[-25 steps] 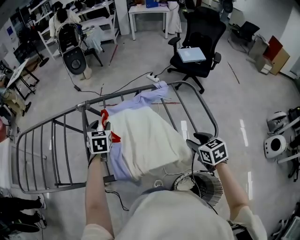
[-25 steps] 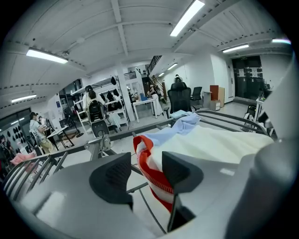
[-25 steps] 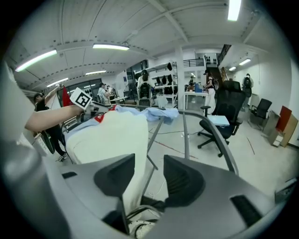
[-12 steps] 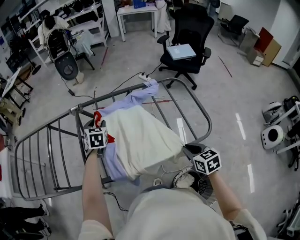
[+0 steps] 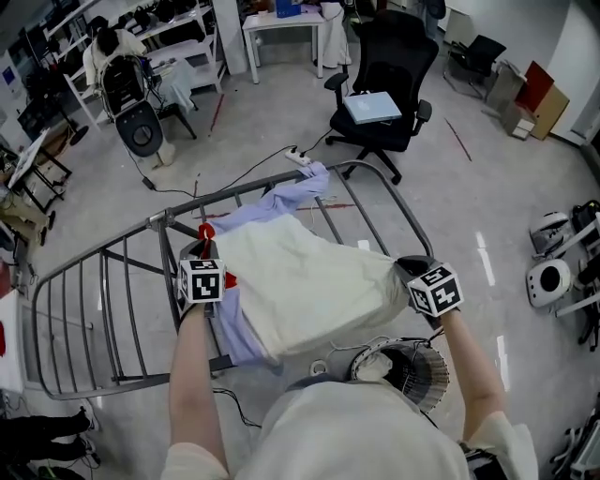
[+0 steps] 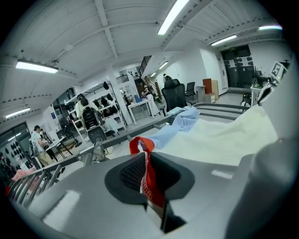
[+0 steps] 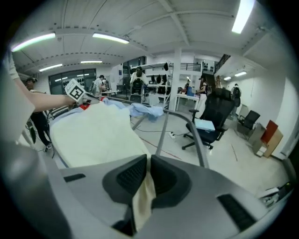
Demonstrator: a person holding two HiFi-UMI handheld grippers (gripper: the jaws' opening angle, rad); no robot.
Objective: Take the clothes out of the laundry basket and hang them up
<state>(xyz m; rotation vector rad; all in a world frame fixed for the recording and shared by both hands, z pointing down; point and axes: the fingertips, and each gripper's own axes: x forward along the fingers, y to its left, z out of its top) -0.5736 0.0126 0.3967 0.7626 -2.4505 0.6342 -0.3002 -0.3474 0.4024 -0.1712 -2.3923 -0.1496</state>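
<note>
A cream garment (image 5: 305,286) lies spread over the grey drying rack (image 5: 103,281), on top of a light-blue shirt (image 5: 281,199). My left gripper (image 5: 201,249) sits at the garment's left side; its jaws have just been closing and are shut on a red cloth edge (image 6: 148,179). My right gripper (image 5: 405,270) holds the cream garment's right corner (image 7: 144,198); its jaws have also just been closing and pinch that fabric. The round wire laundry basket (image 5: 417,373) stands on the floor below my right arm, with a pale item inside.
A black office chair (image 5: 389,70) with a light-blue pad on its seat stands beyond the rack. A power strip and cable (image 5: 302,156) lie on the floor near the rack's far end. White round devices (image 5: 547,281) sit at the right; shelves and a white table (image 5: 281,28) stand at the back.
The right gripper has moved right and away from me, drawing the cream garment's corner out toward the rack's right rail. The left gripper has stayed beside the red cloth.
</note>
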